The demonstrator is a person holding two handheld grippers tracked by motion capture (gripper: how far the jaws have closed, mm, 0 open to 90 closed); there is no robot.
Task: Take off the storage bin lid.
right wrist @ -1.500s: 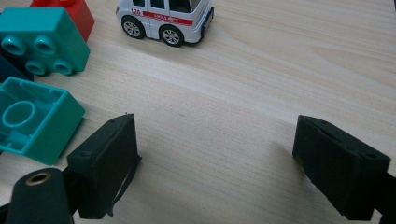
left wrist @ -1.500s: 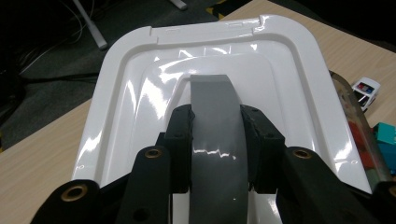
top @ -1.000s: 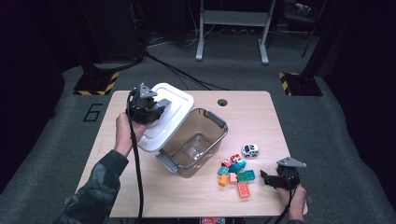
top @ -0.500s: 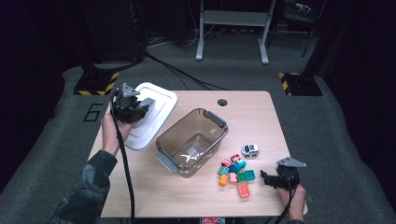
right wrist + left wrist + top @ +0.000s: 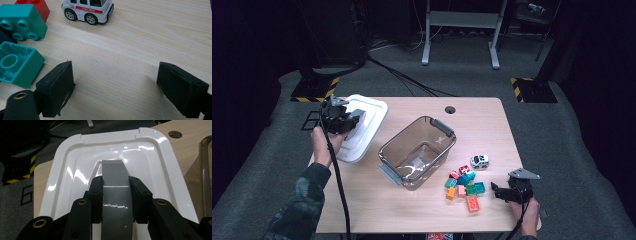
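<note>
The left gripper (image 5: 343, 120) is clamped on the grey handle (image 5: 115, 187) of the white lid (image 5: 75, 170), which hangs past the table (image 5: 422, 215) edge ahead of it, so a release here could let it tip to the floor. The right gripper (image 5: 115, 90) rests with jaws wide apart and empty; a blind closing could nudge the teal block (image 5: 15, 65) just beside its left jaw. The toy ambulance (image 5: 87, 8) ahead of it reads "120" and, faintly, "AMBULANCE".

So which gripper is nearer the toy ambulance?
Right. The right gripper stands open on the table just short of the toy ambulance; the left gripper is across the table, shut on the white lid's grey handle.
</note>
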